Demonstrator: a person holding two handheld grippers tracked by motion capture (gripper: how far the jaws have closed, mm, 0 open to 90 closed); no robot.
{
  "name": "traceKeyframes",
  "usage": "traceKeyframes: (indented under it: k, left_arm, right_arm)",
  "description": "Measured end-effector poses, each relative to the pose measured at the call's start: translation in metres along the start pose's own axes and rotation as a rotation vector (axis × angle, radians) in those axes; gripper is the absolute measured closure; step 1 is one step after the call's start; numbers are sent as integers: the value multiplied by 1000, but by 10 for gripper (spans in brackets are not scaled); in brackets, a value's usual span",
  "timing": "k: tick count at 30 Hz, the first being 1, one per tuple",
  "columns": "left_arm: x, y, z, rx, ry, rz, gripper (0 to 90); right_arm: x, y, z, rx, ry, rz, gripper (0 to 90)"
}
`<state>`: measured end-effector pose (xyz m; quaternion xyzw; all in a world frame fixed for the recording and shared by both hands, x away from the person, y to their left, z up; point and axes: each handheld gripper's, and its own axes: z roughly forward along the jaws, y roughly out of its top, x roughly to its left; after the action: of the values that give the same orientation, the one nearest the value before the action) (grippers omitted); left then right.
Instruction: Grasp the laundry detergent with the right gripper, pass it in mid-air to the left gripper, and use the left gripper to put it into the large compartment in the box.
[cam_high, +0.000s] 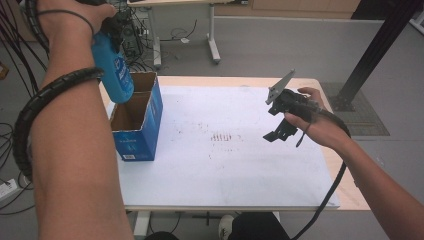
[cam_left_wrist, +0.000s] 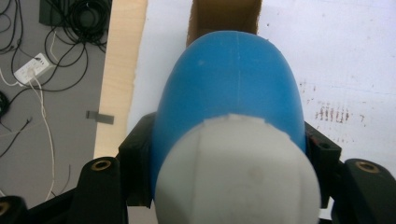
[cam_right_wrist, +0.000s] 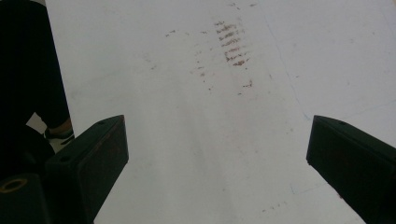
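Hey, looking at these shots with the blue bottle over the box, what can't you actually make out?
- Label on the blue bottle: high view, too small to read.
- Floor of the cardboard box: high view, in shadow behind its walls; left gripper view, bottle covers most of its opening.
- Print on the box front: high view, too small.
- Left gripper pads: left gripper view, hidden behind the bottle.

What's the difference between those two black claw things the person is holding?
The left gripper is clamped on a blue bottle and raised above the cardboard box; the right gripper is open and holds nothing. The left sits high, the right hovers low over the white table. Both have black jaws.
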<state>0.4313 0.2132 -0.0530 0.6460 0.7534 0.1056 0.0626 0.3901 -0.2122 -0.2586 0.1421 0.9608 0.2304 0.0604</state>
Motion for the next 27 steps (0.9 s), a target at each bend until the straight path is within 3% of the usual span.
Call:
traceKeyframes:
  k: [9, 27]
  left_arm:
    - [3, -2, 23, 1, -3, 4, 369]
    - [5, -9, 98, 65, -7, 28, 369]
  right_arm:
    - [1, 0, 3, 9, -1, -4, 55]
    - [2, -2, 13, 30, 3, 0, 55]
